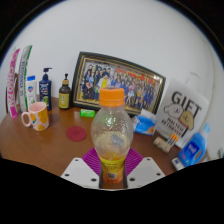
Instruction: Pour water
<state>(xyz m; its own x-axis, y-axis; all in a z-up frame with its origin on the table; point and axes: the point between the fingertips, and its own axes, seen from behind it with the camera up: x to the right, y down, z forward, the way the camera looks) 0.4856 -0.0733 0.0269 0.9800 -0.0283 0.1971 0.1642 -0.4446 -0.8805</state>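
A clear plastic bottle with an orange cap and a yellow-orange label stands upright between my fingers. My gripper is shut on the bottle, both magenta pads pressing its lower body. The bottle looks lifted a little above the brown wooden table. A yellow and white mug stands on the table to the left, beyond the fingers. A red coaster lies between the mug and the bottle.
A framed group photo leans against the white wall behind the bottle. Dark pump bottles and tall packets stand at the back left. A gift bag and blue packs crowd the right side.
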